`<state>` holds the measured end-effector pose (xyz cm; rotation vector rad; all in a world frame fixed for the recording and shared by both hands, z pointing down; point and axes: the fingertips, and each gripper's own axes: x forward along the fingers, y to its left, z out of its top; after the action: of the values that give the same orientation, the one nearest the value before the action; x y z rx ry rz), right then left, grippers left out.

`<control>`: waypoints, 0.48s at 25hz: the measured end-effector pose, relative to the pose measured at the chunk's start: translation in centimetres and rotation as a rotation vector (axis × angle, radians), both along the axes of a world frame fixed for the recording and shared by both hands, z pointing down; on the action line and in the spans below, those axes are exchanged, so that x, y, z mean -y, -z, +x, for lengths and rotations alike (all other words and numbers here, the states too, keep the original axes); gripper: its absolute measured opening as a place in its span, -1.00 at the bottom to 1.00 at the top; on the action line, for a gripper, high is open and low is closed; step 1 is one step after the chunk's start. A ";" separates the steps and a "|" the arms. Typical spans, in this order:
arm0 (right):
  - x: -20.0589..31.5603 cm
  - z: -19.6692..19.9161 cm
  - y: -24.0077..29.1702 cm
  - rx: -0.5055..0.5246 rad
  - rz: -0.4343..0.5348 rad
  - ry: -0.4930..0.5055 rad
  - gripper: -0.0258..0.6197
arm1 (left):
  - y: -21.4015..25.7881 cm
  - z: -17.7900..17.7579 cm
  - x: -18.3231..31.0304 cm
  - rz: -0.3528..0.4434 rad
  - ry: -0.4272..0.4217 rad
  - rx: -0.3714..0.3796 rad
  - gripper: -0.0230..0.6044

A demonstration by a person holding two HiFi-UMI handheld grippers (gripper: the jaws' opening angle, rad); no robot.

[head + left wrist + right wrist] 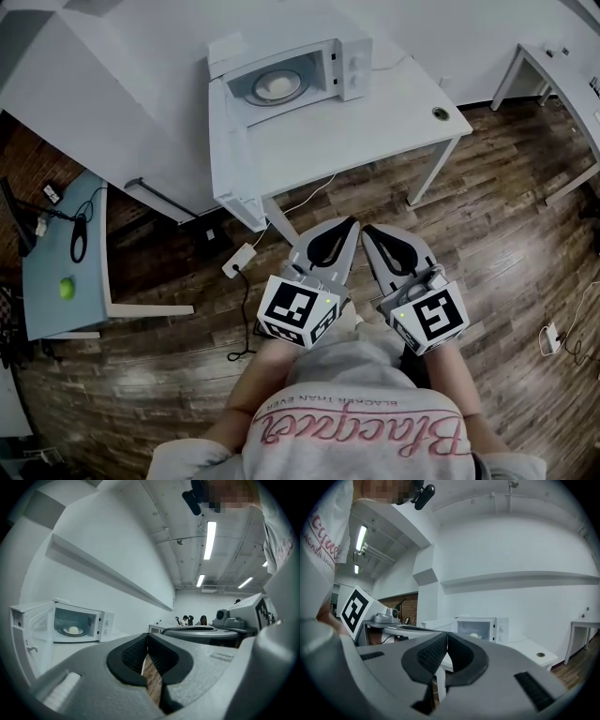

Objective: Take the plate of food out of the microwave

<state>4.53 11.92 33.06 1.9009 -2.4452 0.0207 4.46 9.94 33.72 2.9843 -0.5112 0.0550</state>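
A white microwave point(323, 58) stands at the back of a white table point(375, 131), its door point(217, 94) swung open to the left. Inside it a plate with a pale mound of food point(277, 86) rests on the turntable; the plate of food point(72, 630) also shows in the left gripper view and, small, the food point(474, 635) in the right gripper view. Both grippers are held close to the person's body, well short of the table. My left gripper point(351, 225) is shut and empty. My right gripper point(367, 231) is shut and empty beside it.
A power strip point(238, 260) and cables lie on the wooden floor under the table's front left leg. A small blue-grey side table point(56, 291) with a green ball point(67, 288) stands at left. Another white table point(562, 75) is at the far right.
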 end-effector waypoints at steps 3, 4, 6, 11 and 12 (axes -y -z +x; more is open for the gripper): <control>0.1 0.0 0.2 -0.004 0.013 0.005 -0.88 | -0.1 0.0 0.1 -0.001 0.005 -0.001 -0.91; 0.1 0.0 0.3 -0.005 0.015 0.006 -0.88 | -0.2 0.0 0.2 -0.001 0.009 0.000 -0.91; 0.2 0.2 0.3 -0.006 0.016 0.007 -0.88 | -0.2 0.2 0.5 -0.003 0.024 -0.001 -0.91; 0.7 0.8 0.3 0.009 0.021 0.019 -0.88 | 0.1 0.4 1.3 -0.008 0.049 -0.016 -0.91; 0.9 0.9 0.3 0.011 0.021 0.020 -0.88 | 0.0 0.5 1.5 -0.008 0.052 -0.014 -0.91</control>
<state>5.43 11.04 32.78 1.8890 -2.4815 0.0050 4.97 8.39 33.69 2.9596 -0.5853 0.0315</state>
